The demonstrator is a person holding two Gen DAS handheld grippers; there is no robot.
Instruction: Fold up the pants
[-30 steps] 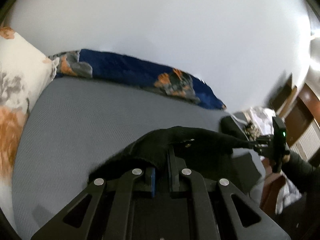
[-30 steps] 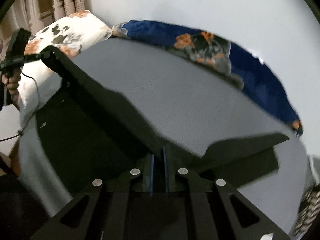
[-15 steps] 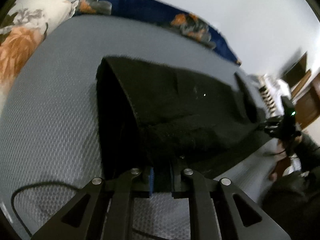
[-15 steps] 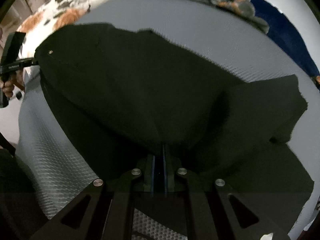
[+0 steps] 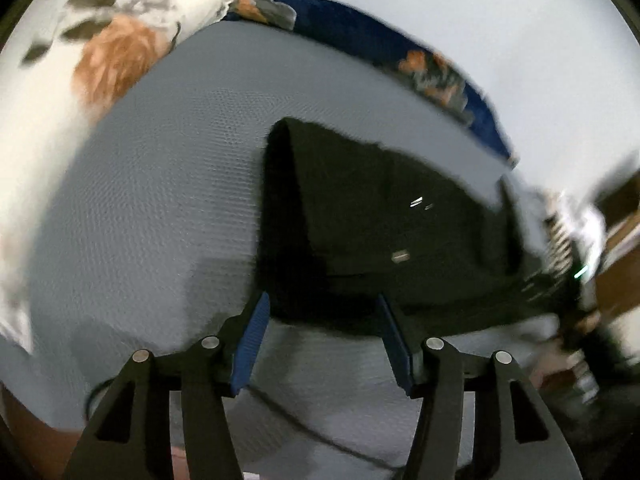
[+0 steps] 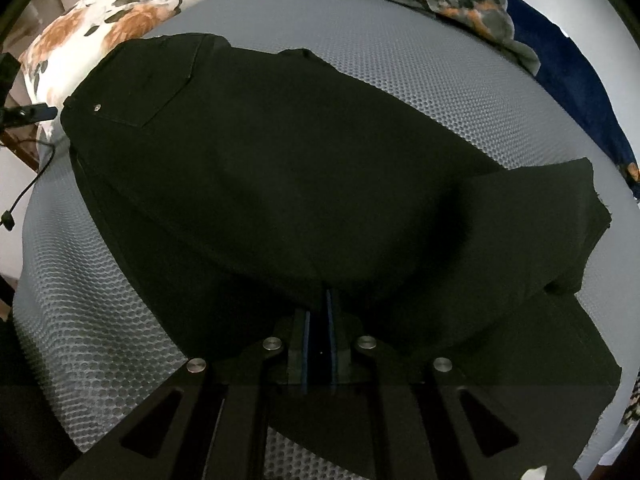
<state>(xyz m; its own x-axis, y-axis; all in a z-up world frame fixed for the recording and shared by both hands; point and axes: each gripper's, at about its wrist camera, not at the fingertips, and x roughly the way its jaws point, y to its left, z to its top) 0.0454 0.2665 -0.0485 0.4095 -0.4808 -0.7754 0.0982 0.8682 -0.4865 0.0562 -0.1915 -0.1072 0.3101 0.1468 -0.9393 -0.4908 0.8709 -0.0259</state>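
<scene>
Black pants (image 6: 280,168) lie spread on the grey mesh bed cover (image 6: 420,80), waistband and back pocket at the left, leg ends at the right. In the left wrist view the pants (image 5: 380,216) lie just ahead of my left gripper (image 5: 322,334), which is open and empty, its blue pads apart at the waistband edge. My right gripper (image 6: 318,304) is shut on the near edge of the pants, fabric draped over its fingertips. The left gripper also shows at the far left of the right wrist view (image 6: 28,114).
A white floral pillow (image 6: 100,20) lies at the bed's left end. A blue floral blanket (image 6: 520,28) runs along the far side against the wall. A black cable (image 5: 312,436) lies on the cover under my left gripper. Wooden furniture (image 5: 620,248) stands at the right.
The pants came down from the air onto the bed. My left gripper opened, let go of the waistband and drew back. My right gripper stays shut on the fabric.
</scene>
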